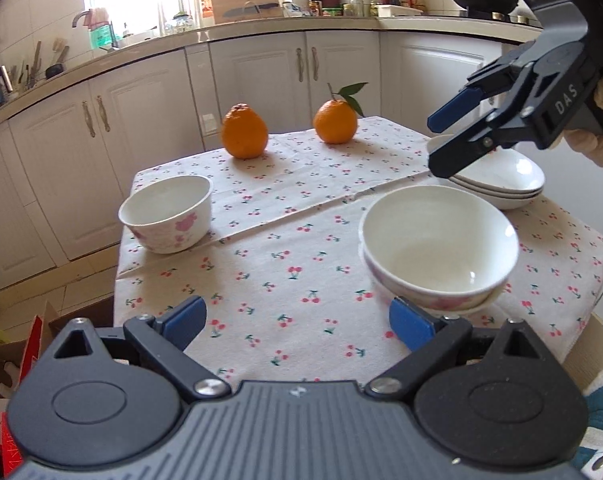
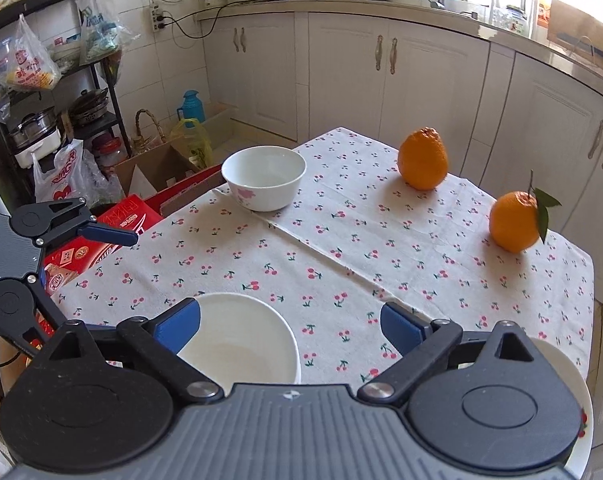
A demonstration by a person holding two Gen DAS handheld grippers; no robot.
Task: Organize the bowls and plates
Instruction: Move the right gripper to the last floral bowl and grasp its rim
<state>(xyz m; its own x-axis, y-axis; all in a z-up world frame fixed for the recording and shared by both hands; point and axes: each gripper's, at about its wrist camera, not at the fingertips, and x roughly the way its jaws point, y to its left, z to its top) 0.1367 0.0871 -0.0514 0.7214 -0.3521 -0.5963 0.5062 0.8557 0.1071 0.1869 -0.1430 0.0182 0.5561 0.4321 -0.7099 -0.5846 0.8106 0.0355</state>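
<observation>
Now both grippers, left gripper (image 1: pixel 297 320) and right gripper (image 2: pixel 289 326), gape wide, holding nothing. Lone floral bowl (image 1: pixel 167 214) sits well apart from stacked bowls (image 1: pixel 437 248); the left should straddle its rim squarely before closing.

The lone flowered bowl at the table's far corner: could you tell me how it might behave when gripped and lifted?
The flowered bowl looks like glazed ceramic, so probably rigid, slippery against pads and breakable if dropped. Its walls are tall above a narrower base, so a sideways push may tip it. It stands near the cherry-print tablecloth edge, so a shove could send it off.
</observation>
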